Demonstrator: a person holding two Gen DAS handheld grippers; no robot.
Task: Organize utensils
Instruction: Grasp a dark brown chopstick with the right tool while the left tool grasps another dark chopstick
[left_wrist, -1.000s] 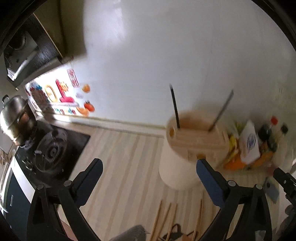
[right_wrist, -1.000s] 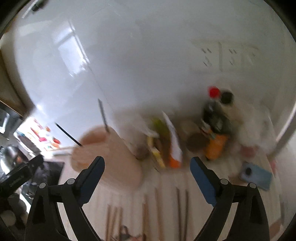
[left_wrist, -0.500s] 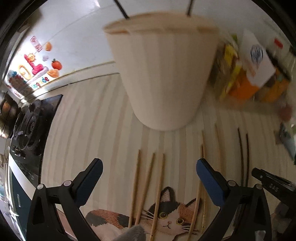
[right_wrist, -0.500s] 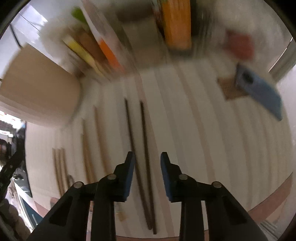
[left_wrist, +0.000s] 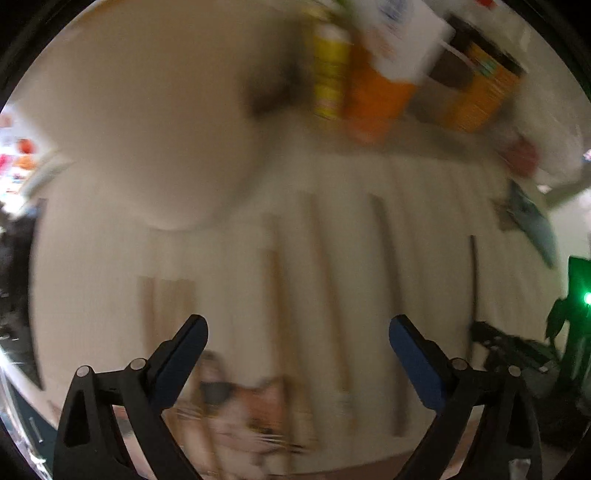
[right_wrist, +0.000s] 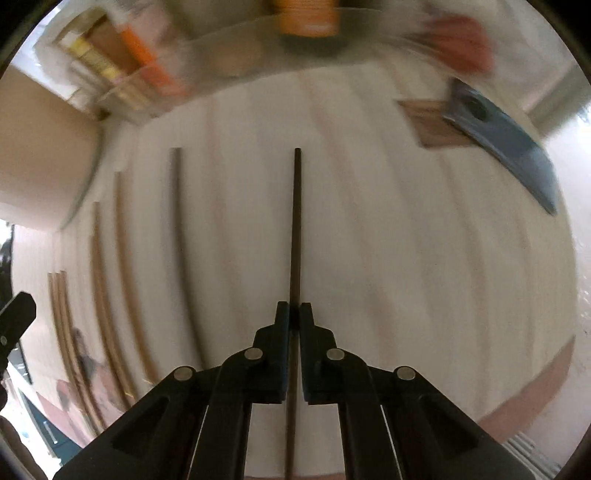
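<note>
My right gripper (right_wrist: 294, 314) points down and is shut on a dark chopstick (right_wrist: 296, 221) lying on the striped mat (right_wrist: 388, 258). A second dark chopstick (right_wrist: 176, 221) lies to its left, then several wooden chopsticks (right_wrist: 96, 280). In the blurred left wrist view my left gripper (left_wrist: 297, 332) hangs over wooden chopsticks (left_wrist: 328, 295) and a dark one (left_wrist: 386, 277). Its jaws are wide and closing, and the pads touch nothing. The beige utensil holder (left_wrist: 147, 129) stands at the upper left, and also at the left edge (right_wrist: 37, 147) of the right wrist view.
Packets and jars (left_wrist: 369, 74) crowd the back of the counter behind the holder. A blue flat device (right_wrist: 509, 140) rests on a brown coaster (right_wrist: 428, 122) at the right. A cat picture (left_wrist: 236, 406) marks the mat's near edge.
Both grippers have dropped from facing the wall to pointing down at the mat. The right gripper went from wide open to shut on the dark chopstick. The left stays wide.
</note>
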